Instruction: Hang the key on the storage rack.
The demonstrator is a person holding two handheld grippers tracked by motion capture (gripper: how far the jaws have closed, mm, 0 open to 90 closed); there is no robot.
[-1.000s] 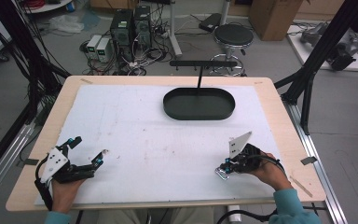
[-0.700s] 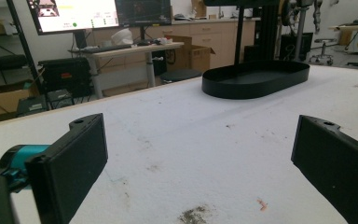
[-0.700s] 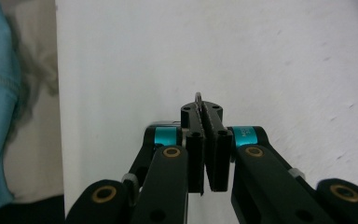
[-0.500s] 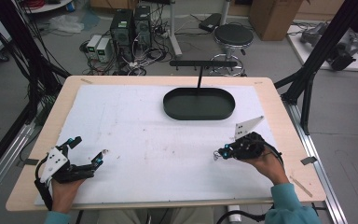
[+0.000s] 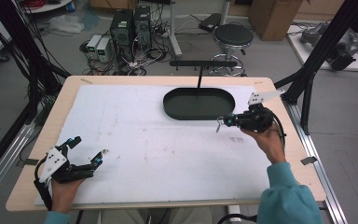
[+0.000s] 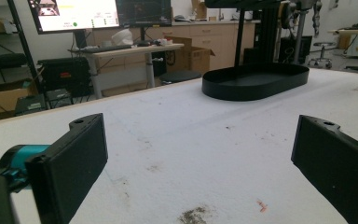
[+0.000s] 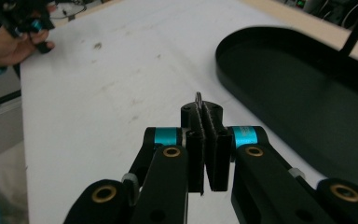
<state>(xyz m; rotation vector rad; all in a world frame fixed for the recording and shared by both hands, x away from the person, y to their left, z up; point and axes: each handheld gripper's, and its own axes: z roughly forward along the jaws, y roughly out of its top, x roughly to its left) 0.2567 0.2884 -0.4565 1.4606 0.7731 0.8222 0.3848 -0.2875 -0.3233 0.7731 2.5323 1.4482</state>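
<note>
Pinching a small metal ring (image 7: pixel 198 97) between clenched jaws, the right gripper (image 5: pixel 221 122) hangs above the white mat (image 5: pixel 144 135), with the black tray (image 5: pixel 199 103) just beyond. Far across the mat, the left gripper (image 5: pixel 87 151) rests with jaws spread, holding nothing.

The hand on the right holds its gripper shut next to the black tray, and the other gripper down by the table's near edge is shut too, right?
Not quite. The left gripper is open: the left gripper view shows its jaws standing wide apart. The right gripper is shut, beside the black tray.
</note>
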